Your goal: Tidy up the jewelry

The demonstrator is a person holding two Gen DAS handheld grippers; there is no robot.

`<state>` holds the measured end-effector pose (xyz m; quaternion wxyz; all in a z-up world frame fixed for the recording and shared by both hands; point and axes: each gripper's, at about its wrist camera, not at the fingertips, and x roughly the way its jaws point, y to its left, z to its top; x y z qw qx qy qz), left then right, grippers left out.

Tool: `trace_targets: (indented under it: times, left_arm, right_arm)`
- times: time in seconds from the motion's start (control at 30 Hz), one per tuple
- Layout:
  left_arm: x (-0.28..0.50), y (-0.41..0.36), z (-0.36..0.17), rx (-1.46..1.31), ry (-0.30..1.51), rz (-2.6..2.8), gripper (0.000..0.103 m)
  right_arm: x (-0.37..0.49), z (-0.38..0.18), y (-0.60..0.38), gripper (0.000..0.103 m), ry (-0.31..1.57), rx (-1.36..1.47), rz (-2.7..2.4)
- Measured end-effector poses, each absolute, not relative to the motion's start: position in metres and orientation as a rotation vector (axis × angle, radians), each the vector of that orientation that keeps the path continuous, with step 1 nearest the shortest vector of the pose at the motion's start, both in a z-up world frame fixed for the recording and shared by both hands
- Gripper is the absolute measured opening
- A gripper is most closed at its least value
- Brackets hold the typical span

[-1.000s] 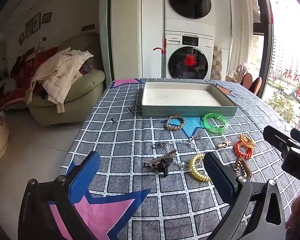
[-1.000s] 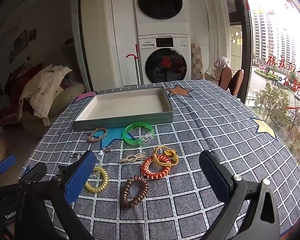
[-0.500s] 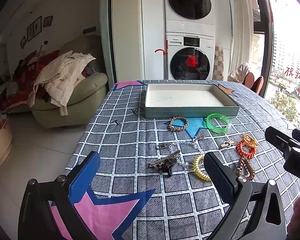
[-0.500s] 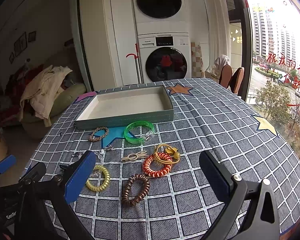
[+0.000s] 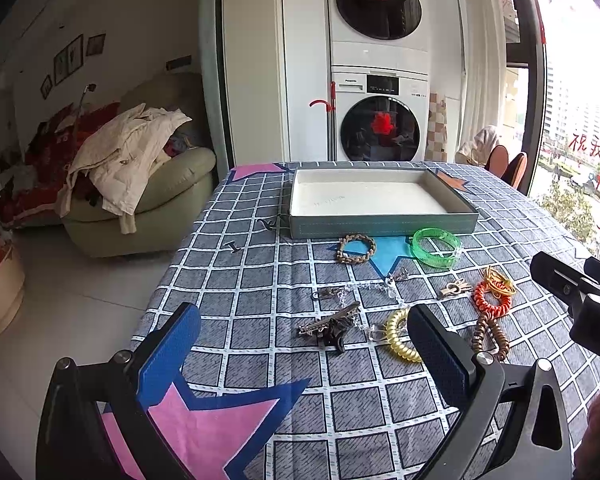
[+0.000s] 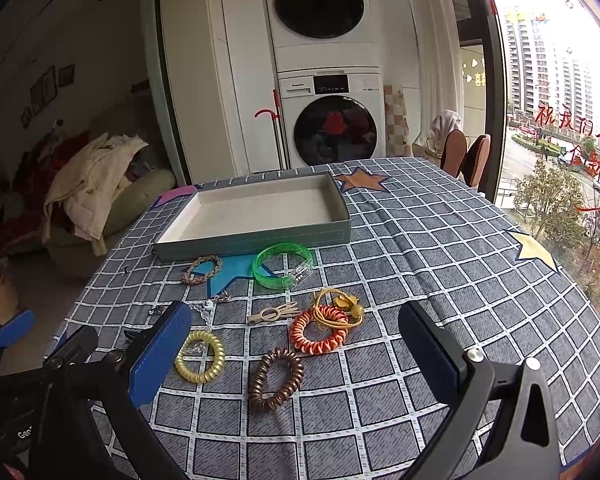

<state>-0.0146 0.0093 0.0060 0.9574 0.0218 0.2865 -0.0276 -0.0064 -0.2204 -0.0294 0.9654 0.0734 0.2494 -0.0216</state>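
Observation:
A grey empty tray (image 5: 380, 224) (image 6: 260, 236) stands at the table's far side. In front of it lie a braided bracelet (image 5: 355, 248) (image 6: 201, 269), a green bangle (image 5: 436, 247) (image 6: 282, 265), a crystal chain (image 5: 360, 291), a dark hair clip (image 5: 330, 326), a yellow coil tie (image 5: 398, 334) (image 6: 200, 356), a brown coil tie (image 6: 275, 378), an orange coil tie (image 6: 319, 330) (image 5: 492, 298) and a beige clip (image 6: 274, 313). My left gripper (image 5: 304, 360) is open above the near cloth. My right gripper (image 6: 296, 356) is open above the coil ties.
The table wears a grey checked cloth (image 6: 440, 248) with coloured stars. Two small dark hairpins (image 5: 233, 245) lie at the left of the tray. A sofa with clothes (image 5: 140, 184) stands left of the table; stacked washing machines (image 5: 380, 120) stand behind it.
Both views have drawn back and up a little from the table. Both grippers stay open. No item has moved.

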Motion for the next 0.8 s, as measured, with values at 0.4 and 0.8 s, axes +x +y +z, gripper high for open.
trace_targets:
  times: [0.4, 0.8]
  left_arm:
    - [-0.0156, 0.0094, 0.0065, 0.042, 0.577, -0.056, 0.103]
    - [-0.0155, 0.0096, 0.0061, 0.041, 0.577, -0.055, 0.103]
  right_arm:
    - [-0.0075, -0.0290, -0.2206, 0.103, 0.499, 0.151, -0.044]
    - [-0.0088, -0.0283, -0.2199, 0.103, 0.496, 0.153, -0.042]
